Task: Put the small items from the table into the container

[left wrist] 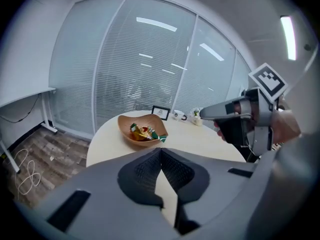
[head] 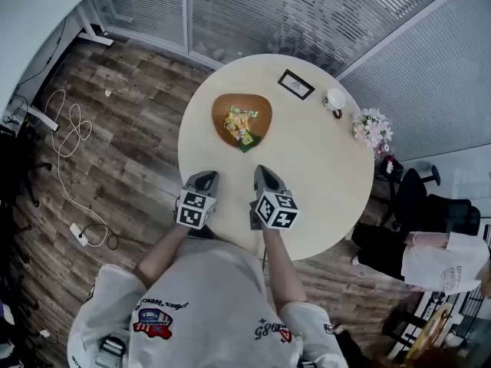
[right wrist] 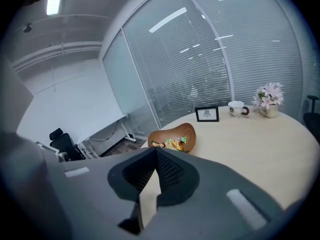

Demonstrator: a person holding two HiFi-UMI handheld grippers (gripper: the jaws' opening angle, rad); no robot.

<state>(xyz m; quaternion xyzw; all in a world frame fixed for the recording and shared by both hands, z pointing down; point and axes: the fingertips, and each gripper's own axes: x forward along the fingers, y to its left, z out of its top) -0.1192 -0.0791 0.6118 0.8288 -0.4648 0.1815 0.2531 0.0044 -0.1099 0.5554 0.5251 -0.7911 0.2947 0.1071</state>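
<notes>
A brown wooden bowl (head: 241, 119) sits on the round cream table (head: 307, 175), with several small wrapped sweets (head: 242, 124) inside it. The bowl (left wrist: 142, 129) also shows ahead in the left gripper view and, as the bowl (right wrist: 175, 136), in the right gripper view. My left gripper (head: 205, 178) hangs over the table's near edge, well short of the bowl, its jaws shut with nothing between them. My right gripper (head: 265, 173) is beside it, also shut and empty. The right gripper (left wrist: 220, 111) appears at the right of the left gripper view.
A small framed picture (head: 295, 84), a white cup (head: 334, 99) and a pot of pale flowers (head: 373, 127) stand along the table's far right. A black chair (head: 418, 198) and bags lie right of the table. Cables (head: 65, 129) trail on the wooden floor at the left.
</notes>
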